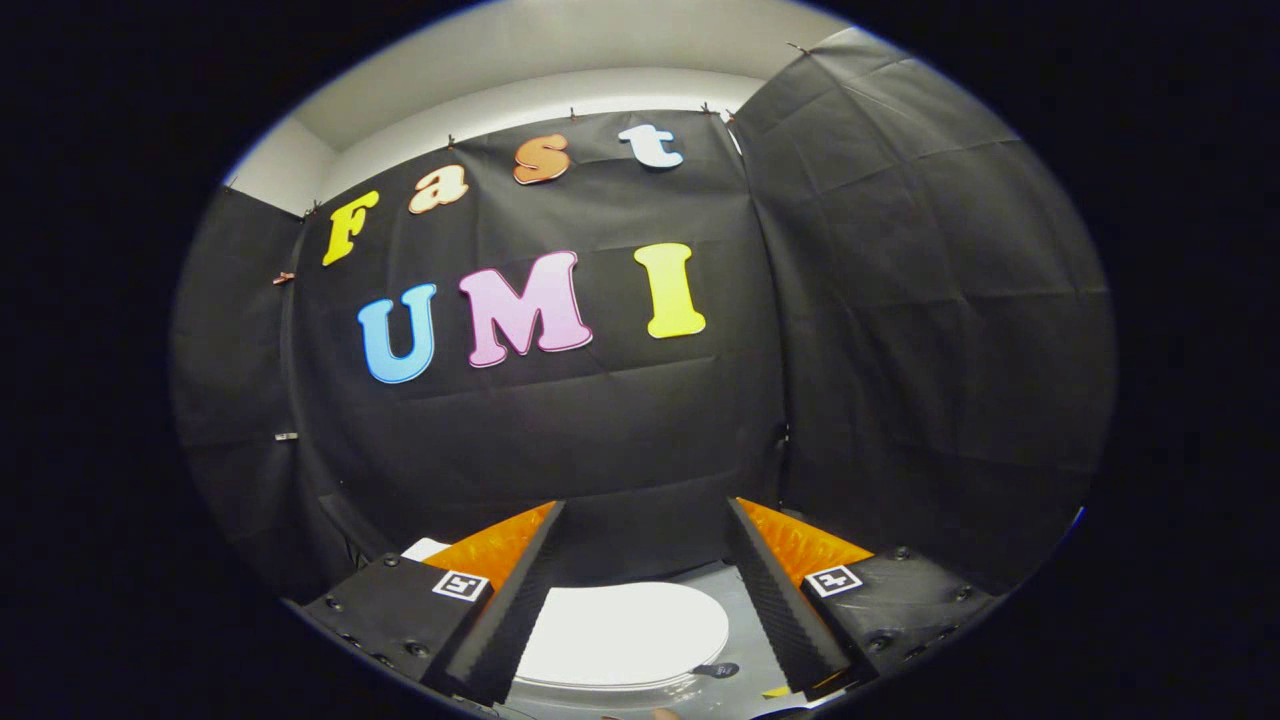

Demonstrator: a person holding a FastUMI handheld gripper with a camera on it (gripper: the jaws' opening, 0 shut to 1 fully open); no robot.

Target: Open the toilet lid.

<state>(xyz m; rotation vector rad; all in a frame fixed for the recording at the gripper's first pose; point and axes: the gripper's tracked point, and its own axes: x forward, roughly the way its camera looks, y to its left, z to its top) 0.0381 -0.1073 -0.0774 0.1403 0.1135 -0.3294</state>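
Black cloth walls enclose the booth. Below, the white toilet lid [625,630] lies closed between the spread tongs [645,590], which grip nothing above it.

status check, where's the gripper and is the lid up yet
Gripper open, holding nothing, fingers spread wide. Toilet lid down flat, seen between the fingers and below them, not yet touched. Nothing on the lid or between it and the fingers.

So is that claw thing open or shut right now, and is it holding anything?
Gripper: open, holding nothing; its fingers are spread wide above the closed white toilet lid, not touching it.
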